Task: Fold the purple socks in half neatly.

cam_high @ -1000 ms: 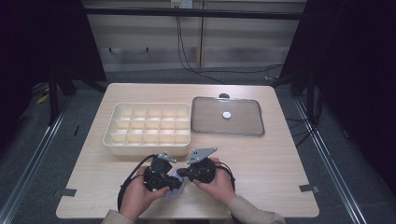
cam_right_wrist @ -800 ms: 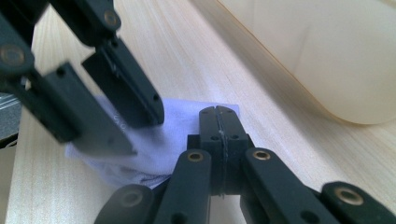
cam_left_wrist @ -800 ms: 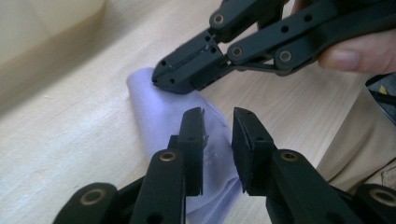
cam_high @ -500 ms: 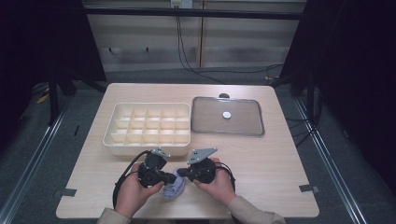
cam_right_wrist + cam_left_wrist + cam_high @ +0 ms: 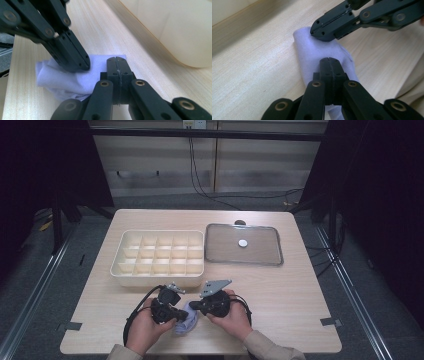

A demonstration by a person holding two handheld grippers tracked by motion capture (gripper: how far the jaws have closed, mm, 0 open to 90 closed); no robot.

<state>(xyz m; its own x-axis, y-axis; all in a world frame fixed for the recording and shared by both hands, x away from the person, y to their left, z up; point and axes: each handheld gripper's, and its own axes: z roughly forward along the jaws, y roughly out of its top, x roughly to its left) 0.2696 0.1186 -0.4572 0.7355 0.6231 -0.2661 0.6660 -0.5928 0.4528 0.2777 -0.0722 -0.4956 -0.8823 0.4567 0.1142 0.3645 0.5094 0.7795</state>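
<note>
Nearest to us, at the front edge of the table (image 5: 300, 290), our two grippers meet over a small pale lilac cloth (image 5: 185, 324). It looks to us like a sock or a folded rag, but we cannot tell which. Our left gripper (image 5: 329, 60) has its jaws pressed together with the cloth bunched under and around the tips, so we judge it is pinching a fold of it. Our right gripper (image 5: 116, 59) also has its jaws closed, its tips at the edge of the cloth; we take this for a pinch too, though the fabric between the jaws is hidden.

We judge the work to be folding or bundling the cloth. It is already partly gathered into a loose roll, and it lies on the table, not yet lifted or put anywhere.

Farther off stands a cream divided box (image 5: 160, 257), every compartment we can see bare. Beside it, to the right, lies a grey tray (image 5: 260, 255) with one small white round thing (image 5: 242, 242) on it.

We can read no brand, label or writing anywhere.
</note>
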